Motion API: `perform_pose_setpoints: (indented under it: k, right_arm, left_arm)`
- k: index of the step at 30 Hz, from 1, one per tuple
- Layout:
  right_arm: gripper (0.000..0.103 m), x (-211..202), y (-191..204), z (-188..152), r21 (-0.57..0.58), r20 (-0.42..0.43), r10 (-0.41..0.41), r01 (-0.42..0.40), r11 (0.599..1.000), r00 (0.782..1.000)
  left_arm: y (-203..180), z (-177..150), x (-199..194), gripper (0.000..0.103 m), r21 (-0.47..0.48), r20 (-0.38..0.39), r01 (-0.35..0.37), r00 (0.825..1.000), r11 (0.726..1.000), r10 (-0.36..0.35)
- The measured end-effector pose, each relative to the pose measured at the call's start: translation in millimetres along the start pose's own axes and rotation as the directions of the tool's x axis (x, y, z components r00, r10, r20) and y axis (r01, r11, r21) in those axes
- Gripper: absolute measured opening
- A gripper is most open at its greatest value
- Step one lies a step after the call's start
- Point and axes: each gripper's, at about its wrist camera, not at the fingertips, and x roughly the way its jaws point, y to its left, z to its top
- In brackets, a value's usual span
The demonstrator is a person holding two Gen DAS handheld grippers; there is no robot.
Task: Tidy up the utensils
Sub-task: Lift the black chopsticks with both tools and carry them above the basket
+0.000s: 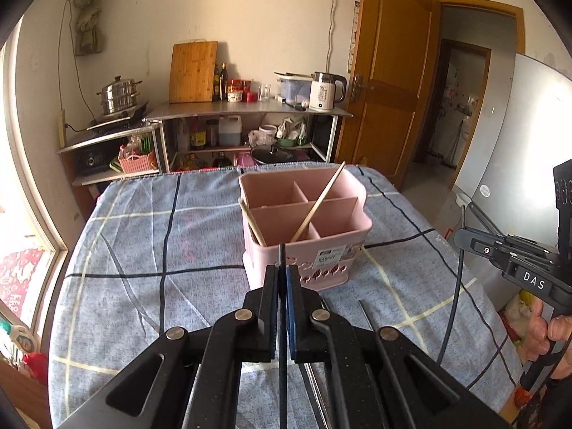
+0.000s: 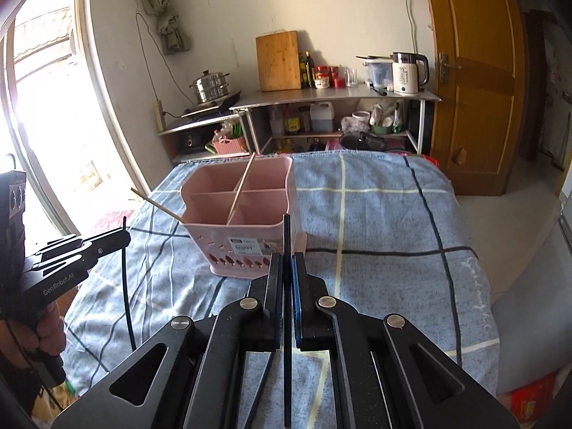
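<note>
A pink utensil basket (image 1: 304,228) (image 2: 239,214) with several compartments stands on the blue checked cloth. Two wooden chopsticks (image 1: 318,203) (image 2: 241,186) lean in it. My left gripper (image 1: 282,271) is shut on a thin black chopstick (image 1: 282,321) held upright just in front of the basket. My right gripper (image 2: 287,261) is shut on another black chopstick (image 2: 287,286), to the right of the basket's front. Each gripper shows in the other's view, the right gripper (image 1: 464,237) and the left gripper (image 2: 123,237), each with its black stick hanging down.
More dark utensils (image 1: 371,321) lie on the cloth under my left gripper. A metal shelf (image 1: 250,111) with a kettle, bottles and a cutting board stands behind the table. A wooden door (image 1: 389,78) is at the right, a window at the left.
</note>
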Motion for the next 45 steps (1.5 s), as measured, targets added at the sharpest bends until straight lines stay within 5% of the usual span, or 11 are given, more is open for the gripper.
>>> perform_pose_setpoints:
  k: [45]
  right_arm:
    - [0.004, -56.2, 23.5, 24.3, -0.043, 0.130, 0.042, -0.037, 0.998, 0.991]
  left_arm:
    - [-12.2, 48.9, -66.4, 0.004, 0.021, 0.099, 0.064, 0.993, 0.998, -0.066]
